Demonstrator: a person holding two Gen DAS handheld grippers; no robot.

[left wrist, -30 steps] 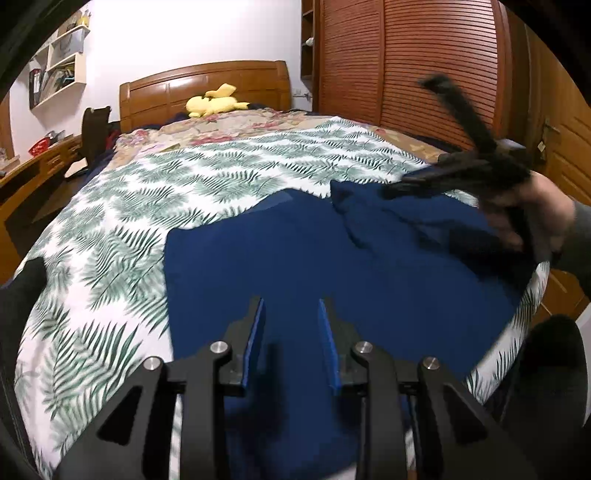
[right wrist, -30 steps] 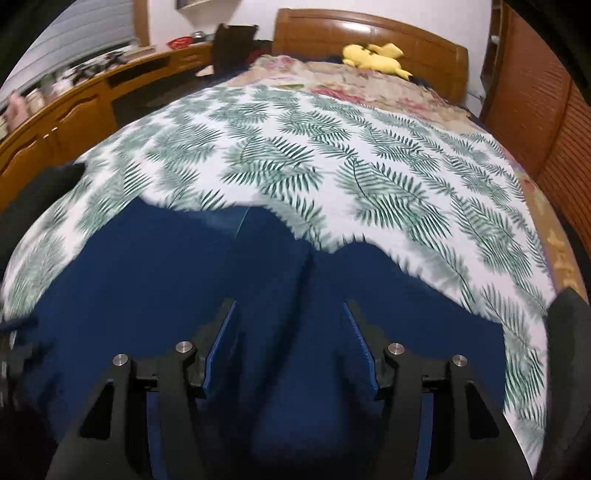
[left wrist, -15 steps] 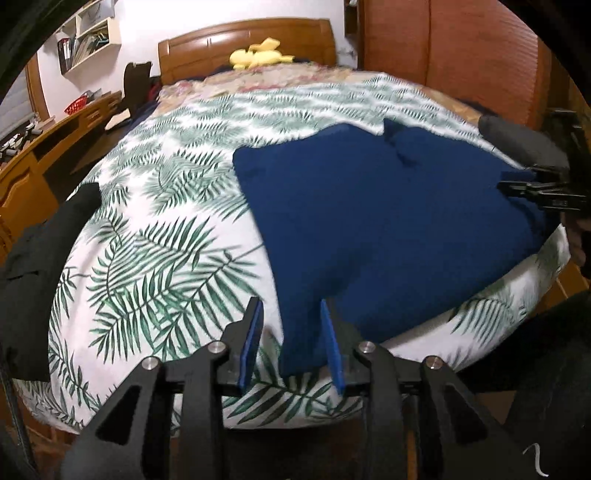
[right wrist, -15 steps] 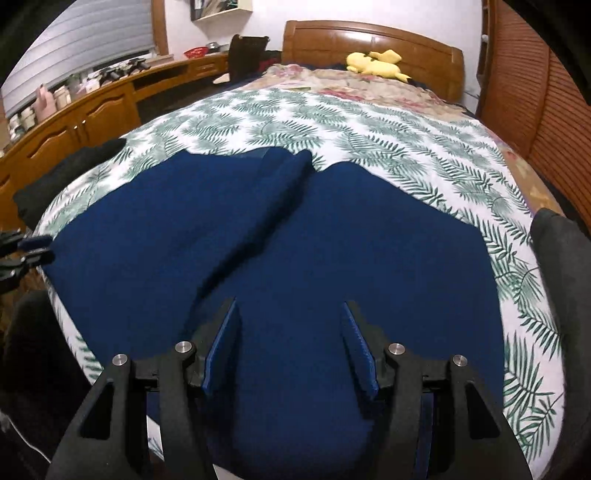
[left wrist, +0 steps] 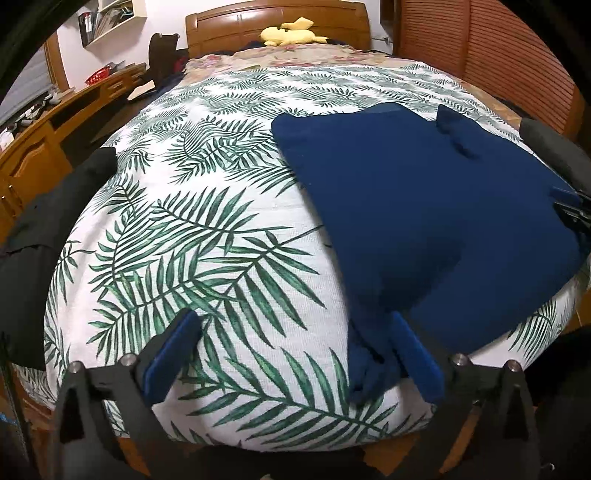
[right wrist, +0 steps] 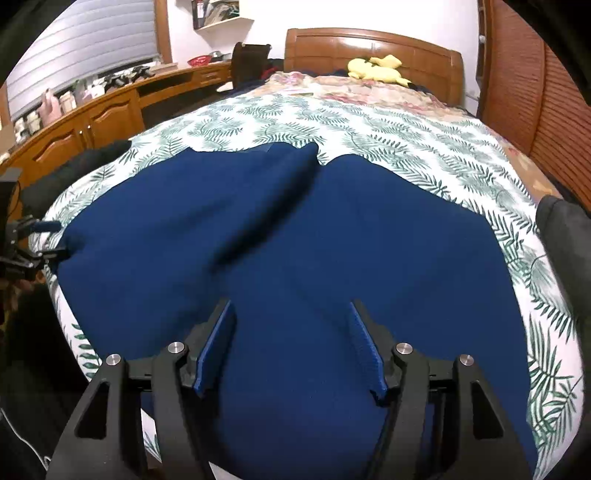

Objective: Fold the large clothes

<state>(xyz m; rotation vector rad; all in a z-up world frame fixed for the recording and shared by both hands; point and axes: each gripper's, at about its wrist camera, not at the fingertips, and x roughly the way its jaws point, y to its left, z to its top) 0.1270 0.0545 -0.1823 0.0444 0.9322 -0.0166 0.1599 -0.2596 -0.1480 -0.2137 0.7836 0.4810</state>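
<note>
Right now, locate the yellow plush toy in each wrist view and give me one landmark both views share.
Left wrist: the yellow plush toy lies top centre, at the wooden headboard.
Right wrist: the yellow plush toy lies upper right of centre, against the headboard.
Shared landmark: the blue garment spread on the leaf-print bedspread.

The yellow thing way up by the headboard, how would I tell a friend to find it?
Start at the wooden headboard at the far end of the bed. Just in front of it, on the flowered bedding, lies a yellow soft toy. It is the only bright yellow thing on the bed; the leaf-print cover and the dark blue garment lie nearer the camera.
</note>
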